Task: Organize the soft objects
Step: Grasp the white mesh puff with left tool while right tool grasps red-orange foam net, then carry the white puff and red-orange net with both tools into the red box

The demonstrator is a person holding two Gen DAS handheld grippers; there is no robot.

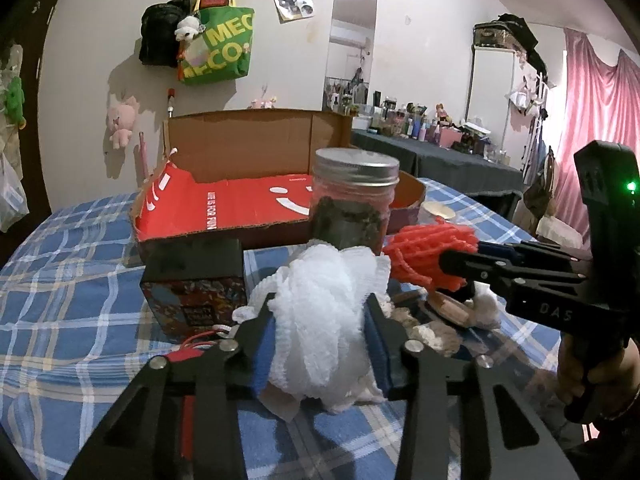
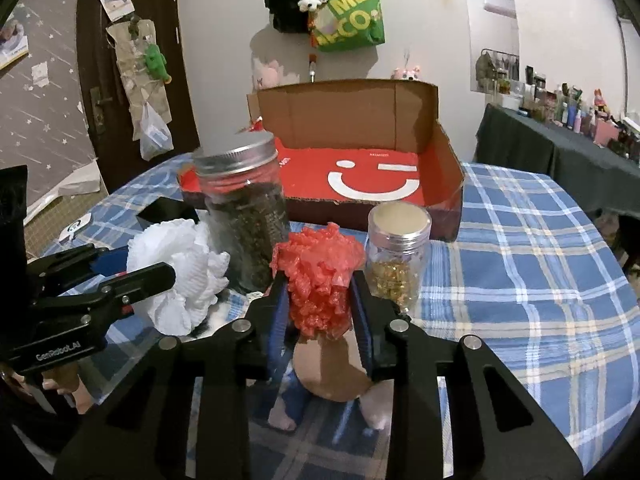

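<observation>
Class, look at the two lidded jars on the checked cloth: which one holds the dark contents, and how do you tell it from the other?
The tall jar beside the white mesh puff. The short jar holds golden bits instead.

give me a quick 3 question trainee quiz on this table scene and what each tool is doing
1. True or false: the left tool is closed on the white mesh puff.
2. What does the right tool grip? A) tall jar B) red foam net C) black box
3. Fill in: the open cardboard box has a ___ floor.

Key: 1 true; 2 B, the red foam net; 3 red.
</observation>
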